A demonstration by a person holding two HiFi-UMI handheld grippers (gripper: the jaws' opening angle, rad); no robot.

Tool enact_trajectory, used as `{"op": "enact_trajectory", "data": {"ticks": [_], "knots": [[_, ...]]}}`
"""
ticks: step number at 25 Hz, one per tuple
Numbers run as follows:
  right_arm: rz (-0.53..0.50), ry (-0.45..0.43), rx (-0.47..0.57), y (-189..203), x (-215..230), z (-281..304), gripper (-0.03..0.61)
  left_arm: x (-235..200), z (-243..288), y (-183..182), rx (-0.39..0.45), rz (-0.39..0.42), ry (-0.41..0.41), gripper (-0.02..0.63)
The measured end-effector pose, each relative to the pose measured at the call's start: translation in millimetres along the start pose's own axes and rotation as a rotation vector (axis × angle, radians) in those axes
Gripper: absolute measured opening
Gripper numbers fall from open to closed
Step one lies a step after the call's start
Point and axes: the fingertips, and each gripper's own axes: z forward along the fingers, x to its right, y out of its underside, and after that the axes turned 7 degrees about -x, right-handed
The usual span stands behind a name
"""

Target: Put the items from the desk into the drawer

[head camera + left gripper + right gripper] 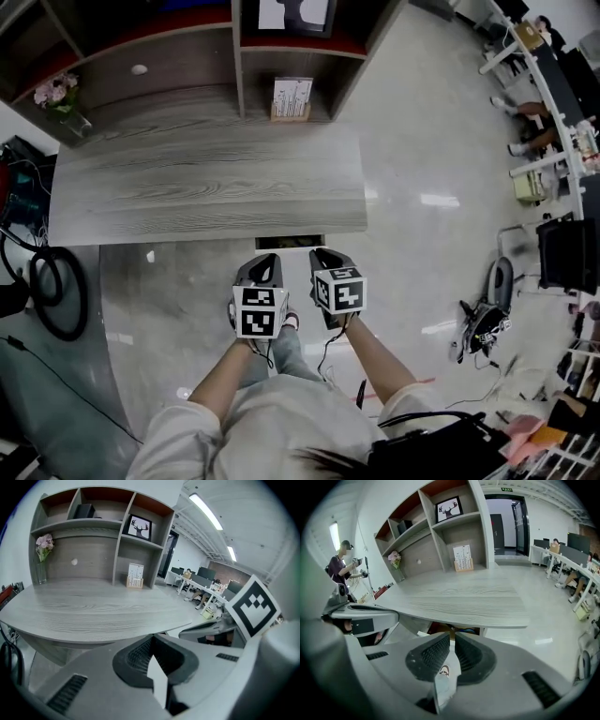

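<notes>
a: the desk [206, 178]?
b: grey wood grain; the drawer [289, 242] under its front edge is ajar; the items [454, 630] inside are dim
a: grippers?
b: left gripper [269, 258] pads pressed together, empty; right gripper [322, 253] pads a slit apart, empty

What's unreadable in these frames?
Drawer contents: head view, desk edge leaves only a dark slit; right gripper view, right tongs block most.
Shelf card print: too small, every view.
Dark box on top shelf: left gripper view, too dim to identify.
</notes>
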Motion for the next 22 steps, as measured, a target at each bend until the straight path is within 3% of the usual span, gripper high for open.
{"op": "enact_trajectory", "data": {"ticks": [22], "knots": [[0.046,0.038,0.181,-17,-3,-98,0.008,57,-71,-32,0.119,0.041,0.021,-0.003]]}}
